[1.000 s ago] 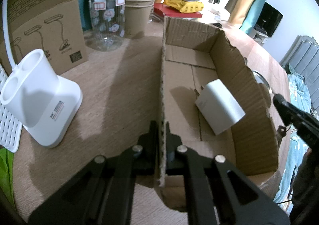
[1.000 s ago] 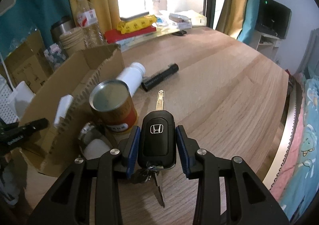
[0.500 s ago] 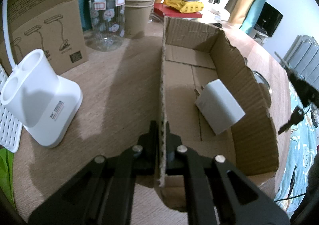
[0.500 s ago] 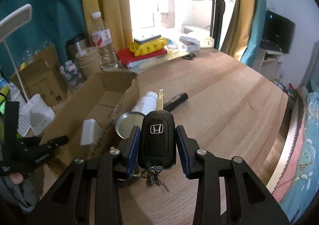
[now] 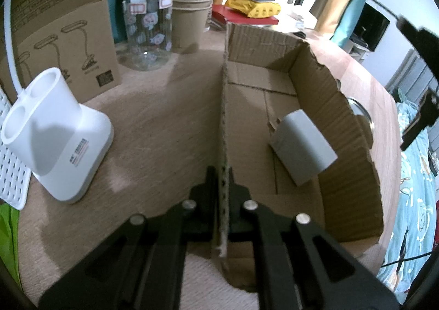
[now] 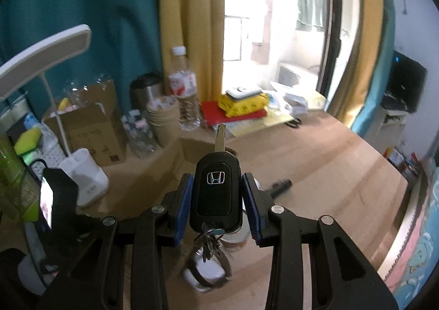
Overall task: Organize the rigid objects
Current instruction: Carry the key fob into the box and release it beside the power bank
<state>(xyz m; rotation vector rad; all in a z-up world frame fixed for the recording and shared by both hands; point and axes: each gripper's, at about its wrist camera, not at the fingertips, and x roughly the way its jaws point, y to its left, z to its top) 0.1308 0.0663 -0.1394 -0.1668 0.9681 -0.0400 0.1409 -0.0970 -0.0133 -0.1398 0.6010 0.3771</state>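
My left gripper (image 5: 222,175) is shut on the near left wall of the open cardboard box (image 5: 354,145), which stands on the wooden table. A white power adapter (image 5: 301,145) lies inside the box. My right gripper (image 6: 216,194) is shut on a black Honda car key (image 6: 216,192) with its blade pointing forward and small keys hanging below, held high above the table. The box shows in the right wrist view (image 6: 164,167) below the key. The right gripper with the dangling keys shows at the right edge of the left wrist view (image 5: 419,118).
A white lamp base (image 5: 57,134) stands left of the box, a printed carton (image 5: 60,35), glass jar (image 5: 148,35) and paper cups (image 5: 189,19) behind. A black flashlight (image 6: 279,185) and a tin can (image 6: 236,238) sit on the table (image 6: 329,172) right of the box.
My right gripper has lifted the car key well above the table and now looks more level across the room. My left gripper has kept its hold on the box wall.
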